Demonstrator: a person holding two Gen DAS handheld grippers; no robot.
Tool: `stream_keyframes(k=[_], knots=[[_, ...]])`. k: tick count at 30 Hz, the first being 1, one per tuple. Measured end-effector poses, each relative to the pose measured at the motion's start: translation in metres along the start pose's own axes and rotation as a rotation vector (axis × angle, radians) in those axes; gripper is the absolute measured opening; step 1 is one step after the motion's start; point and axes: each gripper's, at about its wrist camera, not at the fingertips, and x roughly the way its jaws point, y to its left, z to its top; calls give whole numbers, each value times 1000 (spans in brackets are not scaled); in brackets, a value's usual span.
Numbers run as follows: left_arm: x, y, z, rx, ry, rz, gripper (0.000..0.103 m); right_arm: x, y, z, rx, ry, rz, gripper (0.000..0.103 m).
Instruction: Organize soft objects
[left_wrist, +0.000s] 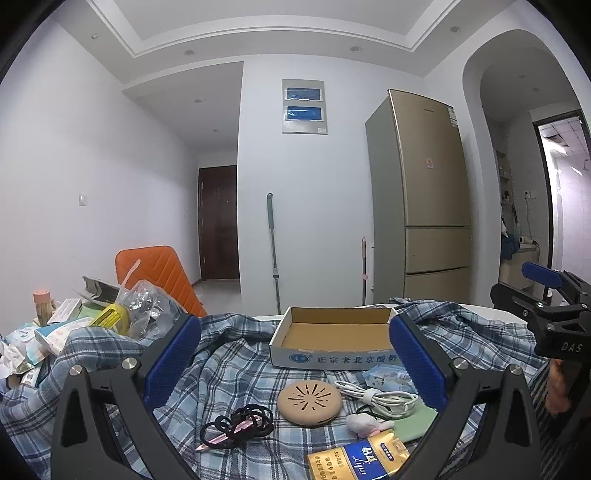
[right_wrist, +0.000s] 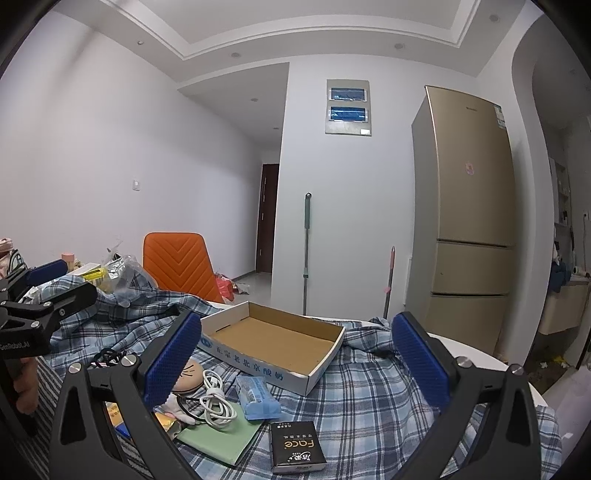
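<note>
A blue plaid cloth (left_wrist: 236, 362) lies rumpled over the table. On it stands an empty cardboard tray box (left_wrist: 332, 352), also in the right wrist view (right_wrist: 314, 373). In front of the box lie a round beige pad (left_wrist: 309, 404), black hair ties (left_wrist: 245, 424), a small pink plush (left_wrist: 364, 422), a coiled white cable (right_wrist: 216, 404), a blue tissue pack (right_wrist: 256, 398) and a black tissue pack (right_wrist: 297, 446). My left gripper (left_wrist: 295, 358) hovers open above these items, holding nothing. My right gripper (right_wrist: 293, 358) is open and empty too, just right of the left one.
A green notebook (right_wrist: 221, 435) and a yellow-blue pack (left_wrist: 360, 458) lie near the front. Boxes, packets and a plastic bag (left_wrist: 144, 306) pile up at the left. An orange chair (right_wrist: 177, 262) stands behind the table, a fridge (right_wrist: 469, 221) at the right.
</note>
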Motion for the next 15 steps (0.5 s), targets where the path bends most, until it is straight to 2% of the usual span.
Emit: stream_keyframes(k=[15], knots=[[-3,-1,2,3,-10,8,103,2,-1,0,7,16,-5,103]])
